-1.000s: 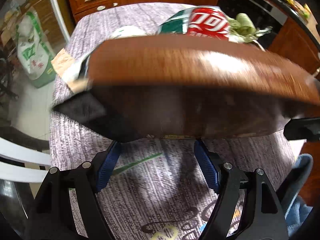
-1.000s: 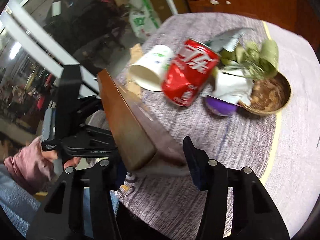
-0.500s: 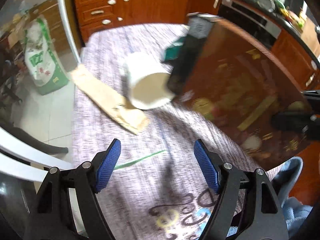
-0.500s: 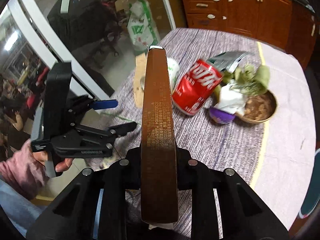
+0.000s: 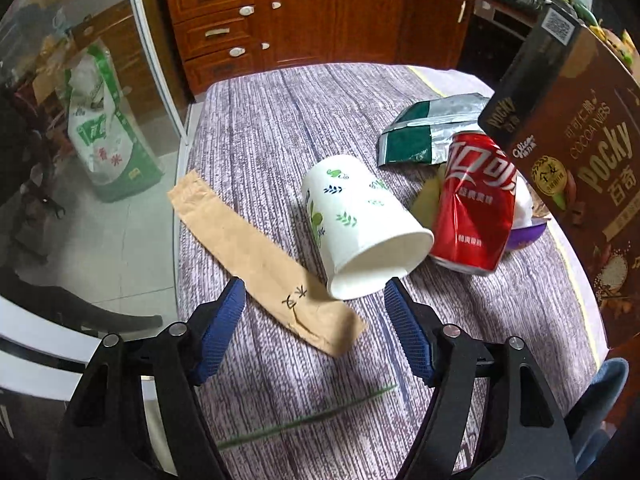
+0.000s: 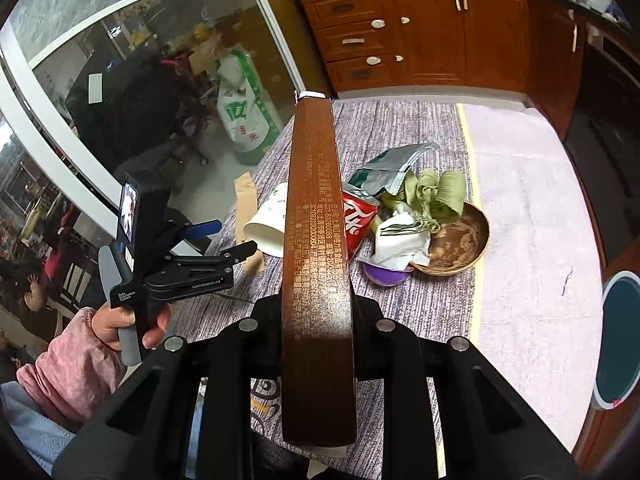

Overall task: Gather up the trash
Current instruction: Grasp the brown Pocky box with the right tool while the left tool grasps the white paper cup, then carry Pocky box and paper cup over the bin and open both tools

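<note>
My right gripper [image 6: 316, 320] is shut on a brown Pocky box [image 6: 316, 248] and holds it on edge above the table; the box also shows at the right of the left wrist view [image 5: 576, 168]. My left gripper [image 5: 314, 332] is open and empty, just in front of a tipped white paper cup [image 5: 360, 224] and over a brown paper sleeve [image 5: 260, 256]. A dented red cola can [image 5: 476, 204] lies right of the cup. A green-silver wrapper [image 5: 432, 128], green leaf wraps [image 6: 436, 192], crumpled tissue [image 6: 400, 240] and a purple cup [image 6: 384, 274] lie behind.
A wooden bowl [image 6: 468, 248] sits by the trash pile on the purple-grey tablecloth [image 5: 280, 120]. A round teal-topped bin [image 6: 618, 344] stands at the table's right. Wooden cabinets [image 5: 320, 12] and a green sack [image 5: 108, 136] on the floor lie beyond.
The Pocky box has passed from in front of my left gripper into my right gripper, which closed on it and turned it on edge. The left gripper has stayed open, now facing the cup.
</note>
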`<state>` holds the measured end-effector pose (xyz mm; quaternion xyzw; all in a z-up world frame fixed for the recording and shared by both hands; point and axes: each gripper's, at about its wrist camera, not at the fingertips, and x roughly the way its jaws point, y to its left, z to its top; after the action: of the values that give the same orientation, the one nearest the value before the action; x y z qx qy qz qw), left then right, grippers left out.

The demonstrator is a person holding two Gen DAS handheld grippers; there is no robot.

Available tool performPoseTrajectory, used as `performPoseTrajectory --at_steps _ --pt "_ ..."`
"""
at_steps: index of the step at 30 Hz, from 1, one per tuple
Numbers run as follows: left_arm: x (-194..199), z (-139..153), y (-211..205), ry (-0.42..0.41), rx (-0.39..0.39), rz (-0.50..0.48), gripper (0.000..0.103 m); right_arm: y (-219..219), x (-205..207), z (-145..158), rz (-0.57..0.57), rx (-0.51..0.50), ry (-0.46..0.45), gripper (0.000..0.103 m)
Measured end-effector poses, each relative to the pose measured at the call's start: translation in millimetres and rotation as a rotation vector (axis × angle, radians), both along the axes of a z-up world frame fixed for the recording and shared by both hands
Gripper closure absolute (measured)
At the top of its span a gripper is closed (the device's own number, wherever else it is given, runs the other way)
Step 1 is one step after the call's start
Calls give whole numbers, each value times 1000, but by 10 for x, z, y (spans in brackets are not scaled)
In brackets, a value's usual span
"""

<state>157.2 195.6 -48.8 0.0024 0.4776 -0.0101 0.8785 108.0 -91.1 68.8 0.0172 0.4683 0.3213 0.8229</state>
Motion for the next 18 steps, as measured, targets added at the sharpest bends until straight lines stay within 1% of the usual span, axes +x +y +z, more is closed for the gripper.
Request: performPoseTrajectory --at_steps 1,6,7,8,9,10,11,14,18 --pt "-13 -15 -10 2 -3 0 36 4 -10 2 1 -1 -1 82" --pt "119 -91 20 17 -8 1 38 81 46 -35 0 -4 3 82" --pt "153 -115 26 22 -14 3 42 93 53 -39 -2 -1 3 82" --pt "175 -133 24 27 -21 3 57 100 58 -47 -7 0 3 82" --pt "179 -146 16 34 -28 -1 65 103 64 -52 -10 1 5 82" --pt "194 -165 3 40 -33 -5 89 99 76 -61 -14 3 8 82" --pt "203 -181 -18 44 -31 -9 98 97 75 -67 -18 5 10 82" --pt "164 -146 -82 18 -22 -16 99 57 76 -51 -35 12 8 82" --pt "53 27 -99 -28 -35 -13 99 -41 95 -22 -60 39 13 82"
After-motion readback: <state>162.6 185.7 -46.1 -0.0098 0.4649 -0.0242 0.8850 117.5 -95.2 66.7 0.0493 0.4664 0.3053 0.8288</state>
